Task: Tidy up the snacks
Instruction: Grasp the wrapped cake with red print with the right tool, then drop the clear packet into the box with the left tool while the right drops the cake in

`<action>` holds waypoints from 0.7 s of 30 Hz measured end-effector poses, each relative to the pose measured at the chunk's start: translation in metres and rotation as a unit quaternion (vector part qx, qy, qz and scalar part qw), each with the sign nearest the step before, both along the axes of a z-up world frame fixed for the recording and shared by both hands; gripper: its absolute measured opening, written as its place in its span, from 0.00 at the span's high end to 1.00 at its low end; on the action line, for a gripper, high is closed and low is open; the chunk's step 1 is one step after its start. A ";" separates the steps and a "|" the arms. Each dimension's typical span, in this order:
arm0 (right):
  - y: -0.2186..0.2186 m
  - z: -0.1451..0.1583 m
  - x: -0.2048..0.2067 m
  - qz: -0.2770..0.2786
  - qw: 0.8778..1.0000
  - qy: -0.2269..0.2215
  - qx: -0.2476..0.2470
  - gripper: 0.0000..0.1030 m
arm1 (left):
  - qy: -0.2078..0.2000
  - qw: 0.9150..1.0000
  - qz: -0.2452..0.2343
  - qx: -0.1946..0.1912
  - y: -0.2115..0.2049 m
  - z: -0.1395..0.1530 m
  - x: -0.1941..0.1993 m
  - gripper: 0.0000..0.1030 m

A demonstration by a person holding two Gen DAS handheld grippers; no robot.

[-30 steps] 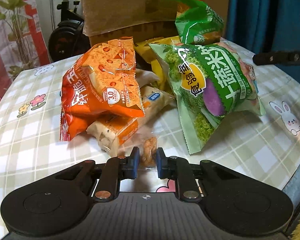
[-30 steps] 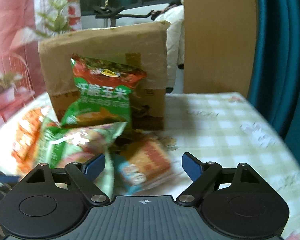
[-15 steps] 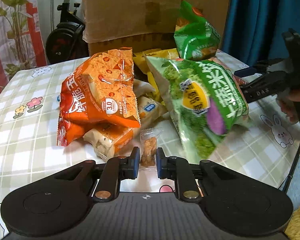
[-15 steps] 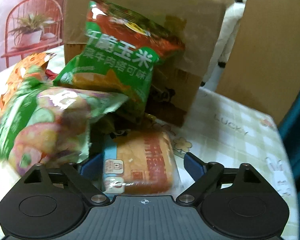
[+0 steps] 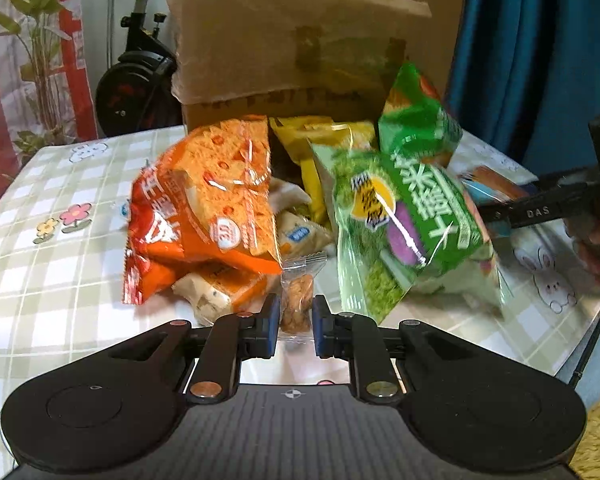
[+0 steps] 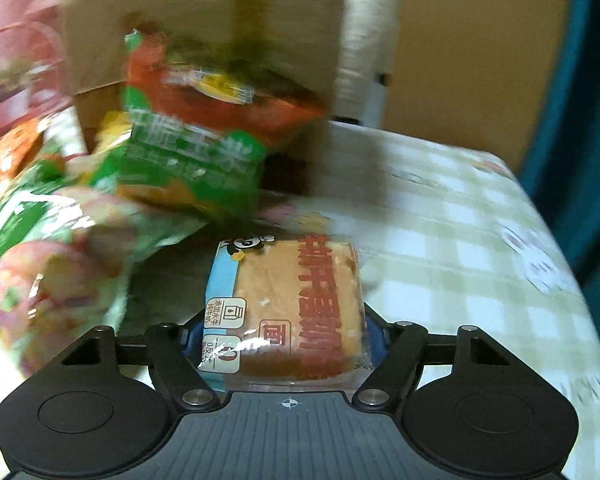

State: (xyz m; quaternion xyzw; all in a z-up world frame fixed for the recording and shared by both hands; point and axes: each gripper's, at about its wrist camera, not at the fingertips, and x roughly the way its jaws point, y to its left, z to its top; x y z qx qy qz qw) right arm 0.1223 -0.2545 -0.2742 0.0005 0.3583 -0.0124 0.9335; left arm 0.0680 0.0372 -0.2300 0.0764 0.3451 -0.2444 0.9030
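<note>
My left gripper [image 5: 294,326] is shut on a small clear packet of brown nuts [image 5: 298,292], just in front of the snack pile. Behind it lie an orange cracker bag [image 5: 208,204] and a green vegetable-crisp bag [image 5: 408,220]. In the right wrist view a wrapped bread slice [image 6: 296,292] with red lettering lies on the checked tablecloth [image 6: 460,240]. My right gripper [image 6: 284,336] straddles it, its jaws closing, the blue pads against both sides of the wrapper. In the left wrist view that right gripper [image 5: 540,208] comes in from the right edge at the bread packet [image 5: 488,184].
A large cardboard box [image 5: 280,40] stands behind the pile, with a green corn-snack bag [image 5: 416,120] leaning on it and a yellow bag [image 5: 320,136] below. A beige wrapped cake [image 5: 220,292] lies under the orange bag. An exercise bike and blue curtain stand beyond the table.
My right gripper came down and forward over the bread packet and its jaws narrowed around it. The green vegetable bag shifted. My left gripper stayed shut on the nut packet.
</note>
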 end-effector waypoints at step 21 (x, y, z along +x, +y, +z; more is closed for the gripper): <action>-0.031 0.071 -0.030 -0.064 0.991 -0.110 0.025 0.34 | -0.031 0.998 0.019 -0.055 0.007 0.040 -0.001 0.82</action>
